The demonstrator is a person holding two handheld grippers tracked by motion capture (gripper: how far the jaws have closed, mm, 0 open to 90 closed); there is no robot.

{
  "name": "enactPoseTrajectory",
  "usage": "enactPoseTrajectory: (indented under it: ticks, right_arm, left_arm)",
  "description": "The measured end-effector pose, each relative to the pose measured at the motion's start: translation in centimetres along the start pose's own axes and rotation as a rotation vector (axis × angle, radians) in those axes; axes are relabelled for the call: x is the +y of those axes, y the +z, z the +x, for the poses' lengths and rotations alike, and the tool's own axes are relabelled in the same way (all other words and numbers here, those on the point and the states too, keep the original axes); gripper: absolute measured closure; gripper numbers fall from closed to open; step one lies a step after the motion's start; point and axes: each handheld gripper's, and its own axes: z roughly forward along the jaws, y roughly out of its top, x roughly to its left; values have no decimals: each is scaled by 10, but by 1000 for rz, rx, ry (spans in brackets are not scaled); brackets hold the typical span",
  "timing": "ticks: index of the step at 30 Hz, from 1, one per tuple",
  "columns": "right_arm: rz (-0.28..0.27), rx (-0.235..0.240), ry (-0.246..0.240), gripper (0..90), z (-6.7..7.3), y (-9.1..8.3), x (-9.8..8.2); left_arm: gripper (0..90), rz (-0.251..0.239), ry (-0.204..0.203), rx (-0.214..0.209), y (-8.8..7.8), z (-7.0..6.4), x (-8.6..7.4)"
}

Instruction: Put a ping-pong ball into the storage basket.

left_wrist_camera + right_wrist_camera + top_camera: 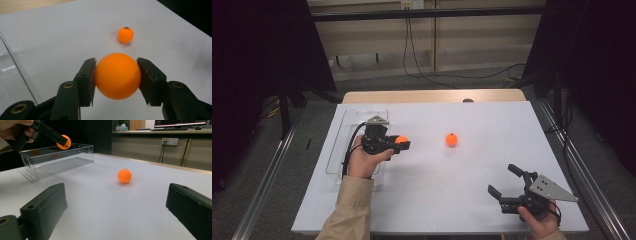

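Two orange balls, one clear box and two claws on a white table [437, 200], listed left to right as the high view shows them.

- Clear plastic box [343, 145]: open-topped, rectangular, standing along the left edge of the table. In the right gripper view the box [57, 160] is see-through, with orange reflections on its far wall.
- Left claw [404, 143]: held in the person's left hand [362, 160], a beige sleeve [349, 210] behind it; it sits just beside the right wall of the box. Clenched on the held ball.
- Held ball [400, 140]: orange, gripped at its two sides between the jaws of the left claw. In the left gripper view the held ball [117, 75] is pressed by both pads and lifted clear of the table. In the right gripper view the held ball [63, 142] hangs above the rim of the box.
- Loose ball [452, 139]: orange, resting on the bare table near its middle, well apart from both claws. A dark mark shows on top of the loose ball [125, 34] in the left gripper view.
- Right claw [504, 180]: held in the right hand [539, 222] at the near right corner of the table. Released, jaws spread wide with nothing between them, pointing towards the loose ball [124, 175].
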Motion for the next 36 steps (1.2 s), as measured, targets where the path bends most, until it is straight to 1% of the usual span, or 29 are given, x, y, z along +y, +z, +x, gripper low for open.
enactPoseTrajectory:
  ticks: [4,8,10,12,13,15,22,23,27,28,33,36]
  right_arm:
    - [-2,-1,-1,23,0,0,0]
    - [0,0,0,23,0,0,0]
    - [-1,0,-2,23,0,0,0]
    - [-1,0,-1,23,0,0,0]
    - [-2,-1,-1,23,0,0,0]
    - [-1,0,-1,23,0,0,0]
    - [-1,1,0,23,0,0,0]
    - [-1,2,0,23,0,0,0]
    - [-1,1,-1,23,0,0,0]
    - [-1,1,-1,23,0,0,0]
    - [-1,1,-1,23,0,0,0]
    - [-1,0,-1,23,0,0,0]
  left_arm:
    - [510,-2,-4,-1,-1,1,0]
    - [510,0,0,2,-3,2,0]
    - [510,-2,-5,4,-3,2,0]
    - [510,0,0,4,-4,3,0]
    - [510,-4,-6,3,-4,3,0]
    - [510,-1,-1,5,-4,4,0]
    - [510,-7,-11,5,-8,7,0]
    - [510,-8,-15,9,-9,7,0]
    - [510,-8,-11,20,-12,9,0]
    - [510,-8,-6,20,-12,10,0]
    - [510,-12,-15,20,-14,10,0]
    - [510,-13,-11,25,-14,11,0]
